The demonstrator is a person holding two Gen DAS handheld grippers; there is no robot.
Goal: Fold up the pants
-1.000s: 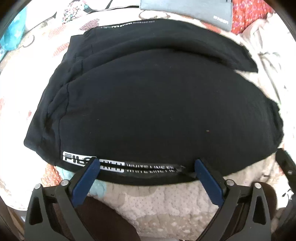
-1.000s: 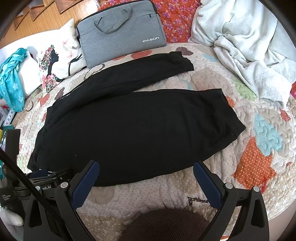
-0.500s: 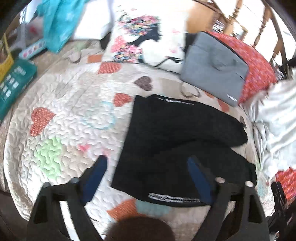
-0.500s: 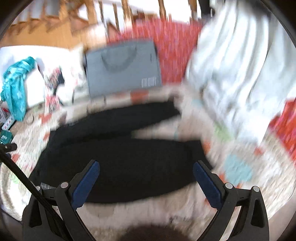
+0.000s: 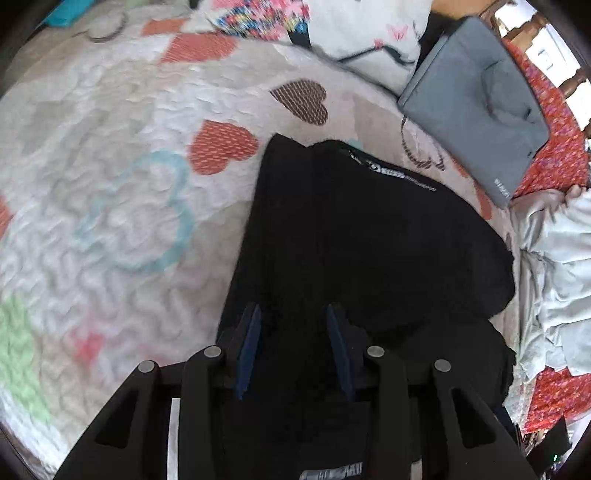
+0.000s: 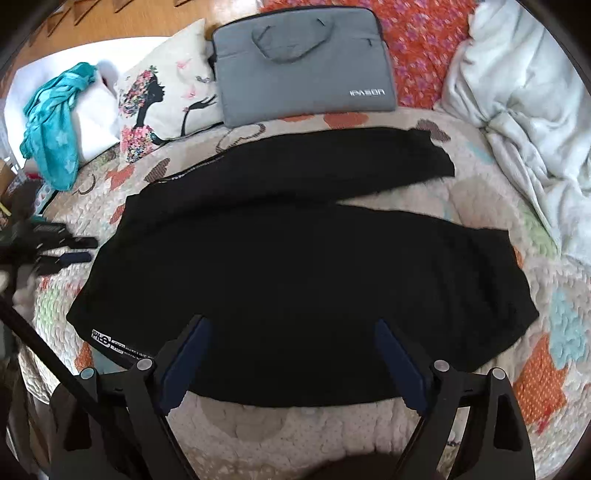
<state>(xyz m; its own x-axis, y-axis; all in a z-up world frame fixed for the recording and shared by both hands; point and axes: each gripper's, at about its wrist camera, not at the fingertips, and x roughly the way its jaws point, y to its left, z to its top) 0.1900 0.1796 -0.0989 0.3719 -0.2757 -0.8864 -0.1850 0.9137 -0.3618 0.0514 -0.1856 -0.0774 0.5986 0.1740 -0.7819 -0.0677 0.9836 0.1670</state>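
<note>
The black pants [image 6: 295, 273] lie flat across the patterned quilt [image 6: 480, 195], waist toward the left of the right wrist view and both legs running to the right; the near leg ends at a cuff close to the orange patch, the far leg ends just short of the white blanket [image 6: 517, 92]; a narrow wedge of bare quilt separates the two legs at their ends. The near edge of the pants has a strip of open quilt before the bed's rim; past the waist on the left the quilt is open too, with hearts printed on it.

The right gripper [image 6: 291, 354] hangs over the near edge of the pants with its jaws spread wide, nothing between them; the left gripper [image 5: 291, 332] sits at the waist end, its blue pads [image 5: 249, 343] set narrow with a gap still between them and black fabric behind; whether they touch the cloth I cannot tell.

Beyond the far leg, a grey laptop bag [image 6: 303, 62] rests against red floral fabric [image 6: 424, 33], near but not touching the pants; a printed pillow [image 6: 162, 88] lies left of it; a teal cloth [image 6: 55, 122] lies farther left.

The pants are smooth, with white lettering [image 6: 110, 343] along the near waist side.
</note>
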